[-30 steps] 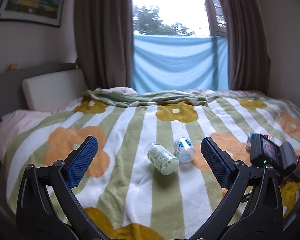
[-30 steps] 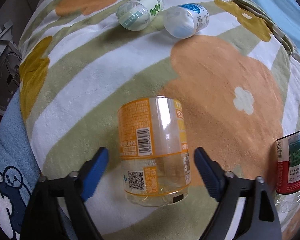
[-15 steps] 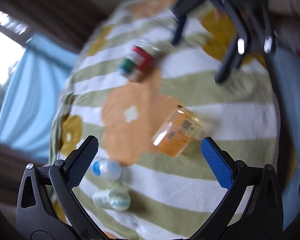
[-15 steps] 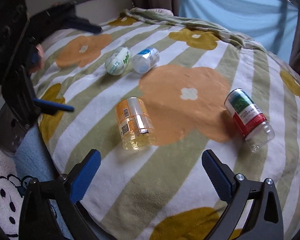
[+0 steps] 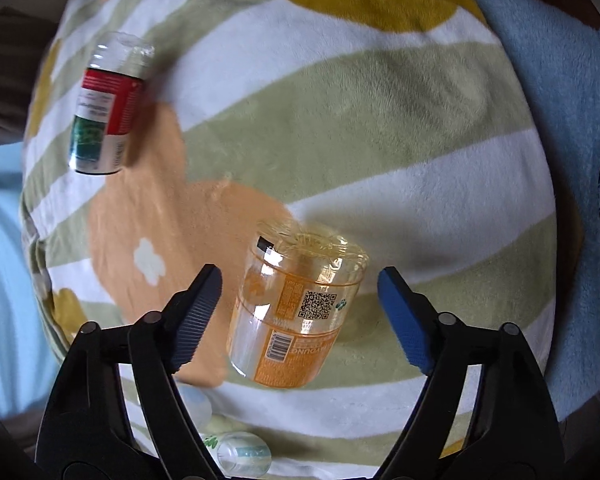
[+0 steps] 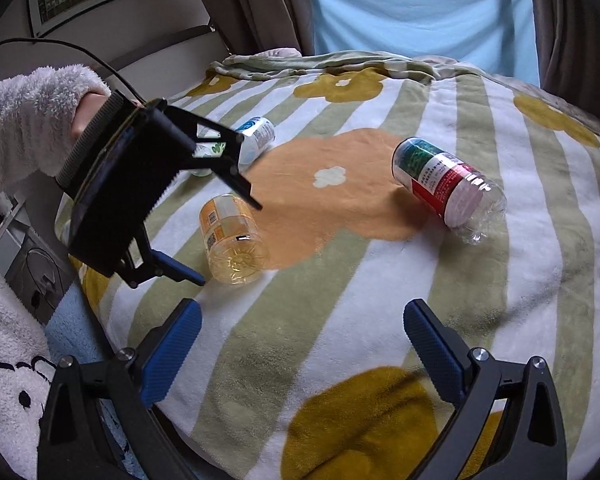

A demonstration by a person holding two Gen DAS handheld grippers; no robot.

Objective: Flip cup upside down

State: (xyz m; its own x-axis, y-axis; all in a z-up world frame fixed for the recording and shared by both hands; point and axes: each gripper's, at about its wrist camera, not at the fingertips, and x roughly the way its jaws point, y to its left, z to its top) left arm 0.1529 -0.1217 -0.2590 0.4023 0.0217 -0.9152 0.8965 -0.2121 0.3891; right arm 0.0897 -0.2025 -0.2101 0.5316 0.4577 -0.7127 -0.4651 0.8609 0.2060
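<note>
As the orange-labelled cup point(image 5: 296, 312) lies on its side between the spread fingers of the left claw point(image 5: 300, 312), untouched, a square grip on the labelled wall is advised before turning. It is clear plastic, lying near the bed's point(image 6: 340, 312) near-left edge. The right claw point(image 6: 300, 356) is spread, empty, well apart.

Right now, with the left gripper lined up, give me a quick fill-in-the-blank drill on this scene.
1. The orange-labelled cup lies on its ____ on the blanket.
2. The left gripper is ____, its fingers either side of that cup.
3. The cup with the ____ and green label lies apart, right of the orange flower in the right wrist view.
4. The right gripper holds ____.

Missing: side; open; red; nothing
</note>
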